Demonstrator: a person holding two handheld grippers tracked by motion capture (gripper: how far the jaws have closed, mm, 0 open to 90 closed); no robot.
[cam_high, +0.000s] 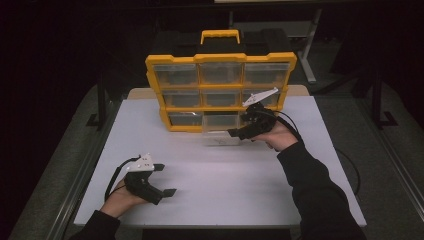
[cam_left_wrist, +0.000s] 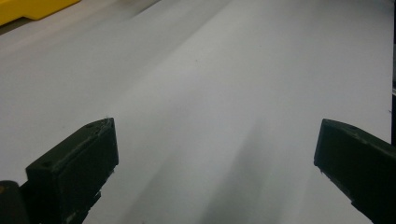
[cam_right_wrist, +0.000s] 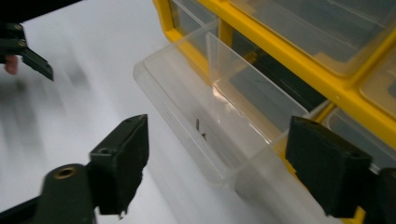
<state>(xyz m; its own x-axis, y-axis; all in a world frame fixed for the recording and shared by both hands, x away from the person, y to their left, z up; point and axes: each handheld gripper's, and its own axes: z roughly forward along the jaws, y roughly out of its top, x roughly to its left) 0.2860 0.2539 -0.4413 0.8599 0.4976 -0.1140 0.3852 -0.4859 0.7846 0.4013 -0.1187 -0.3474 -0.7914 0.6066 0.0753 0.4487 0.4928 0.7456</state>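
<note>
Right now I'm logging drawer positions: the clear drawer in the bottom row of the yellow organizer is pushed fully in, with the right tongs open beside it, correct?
Not quite: the clear drawer is pulled out of the yellow organizer, as the right gripper view shows. The right tongs are indeed open beside it.

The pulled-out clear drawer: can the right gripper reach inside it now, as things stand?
Probably yes. The clear drawer juts from the yellow organizer, its top uncovered, and the right gripper hangs just in front with jaws open; nothing lies between them.
</note>
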